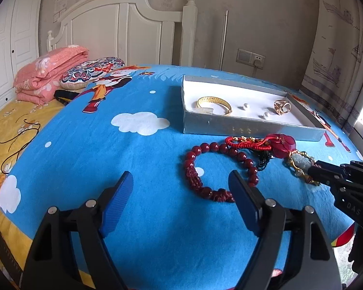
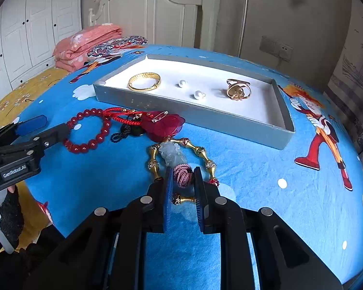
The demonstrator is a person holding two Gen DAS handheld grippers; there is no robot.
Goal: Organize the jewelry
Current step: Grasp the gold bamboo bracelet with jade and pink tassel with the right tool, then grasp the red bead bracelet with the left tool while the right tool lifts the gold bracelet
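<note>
My left gripper (image 1: 180, 188) hangs open over the blue cartoon blanket (image 1: 133, 164), its right finger (image 1: 244, 200) covering part of the red bead bracelet (image 1: 220, 171). Toward the blanket's far edge, a grey tray (image 1: 230, 125) holds a gold bangle (image 1: 214, 105), two pearls (image 1: 244, 107) and a gold ring (image 1: 282, 107). At the right edge, my right gripper (image 1: 312, 169) meets the jade pendant (image 1: 301, 162).

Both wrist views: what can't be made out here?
- Red bead bracelet: near part hidden by the left claw's finger, left wrist view.
- Jade pendant bracelet: near links hidden behind the right claw, right wrist view; pad contact with its pink knot unclear.
- Clear item beside the gold bangle: cut off by the tray wall.
</note>
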